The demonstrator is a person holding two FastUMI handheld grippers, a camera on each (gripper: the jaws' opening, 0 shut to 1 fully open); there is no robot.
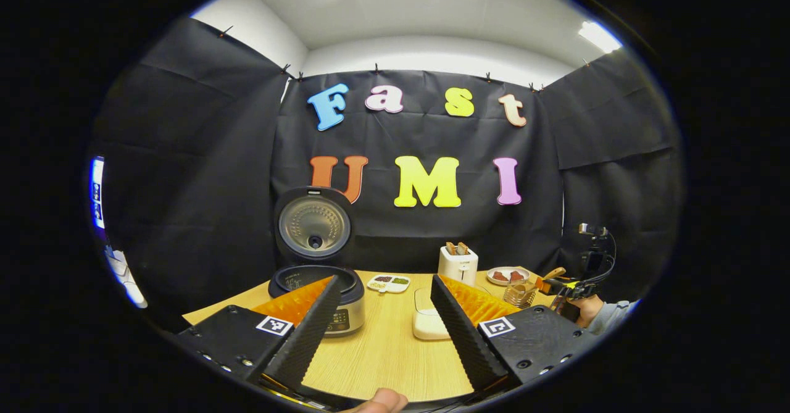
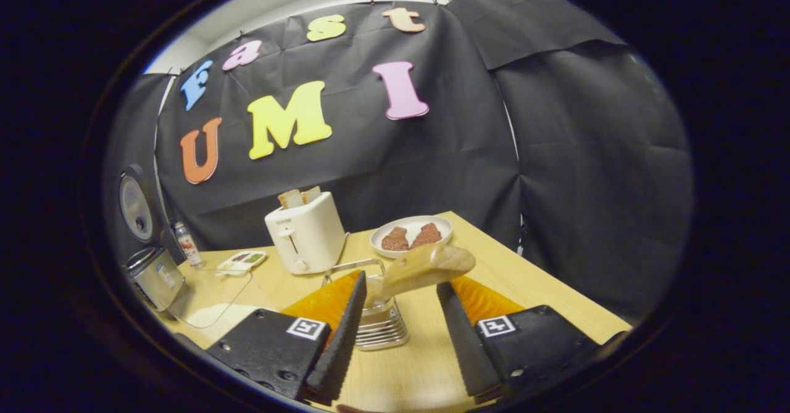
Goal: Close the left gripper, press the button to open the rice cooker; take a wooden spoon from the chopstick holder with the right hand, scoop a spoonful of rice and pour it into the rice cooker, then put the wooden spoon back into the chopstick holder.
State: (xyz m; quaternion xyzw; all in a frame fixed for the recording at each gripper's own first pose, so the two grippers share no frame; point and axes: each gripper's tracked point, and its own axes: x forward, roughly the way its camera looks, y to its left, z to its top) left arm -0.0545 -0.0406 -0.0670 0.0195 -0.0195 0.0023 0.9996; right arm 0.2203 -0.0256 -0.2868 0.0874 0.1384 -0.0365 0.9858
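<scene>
Both jaws stand spread: the right gripper (image 2: 401, 314) frames the wooden spoon (image 2: 426, 265) in the holder (image 2: 379, 326). Closing off-centre could tip the holder. The rice cooker (image 1: 321, 289) is open.

**What the two views hide or cut off**

In the left gripper view, the left gripper (image 1: 382, 289) covers the front left of the rice cooker (image 1: 345, 305) and the right side of a white container (image 1: 426, 323). The chopstick holder (image 1: 518, 294) sits partly behind a finger, and the wooden spoon (image 1: 553, 273) in it is too small to make out clearly. Food on the plate (image 1: 507, 275) and in the small tray (image 1: 389, 284) is too small to identify. The right gripper (image 1: 565, 289) at the far right is partly cut off by the picture's edge, so its opening cannot be judged there.

In the right gripper view, the spoon's handle is hidden inside the holder (image 2: 379, 323), whose sides are masked by the fingers. The cooker (image 2: 154, 277) is dim at the edge.
</scene>
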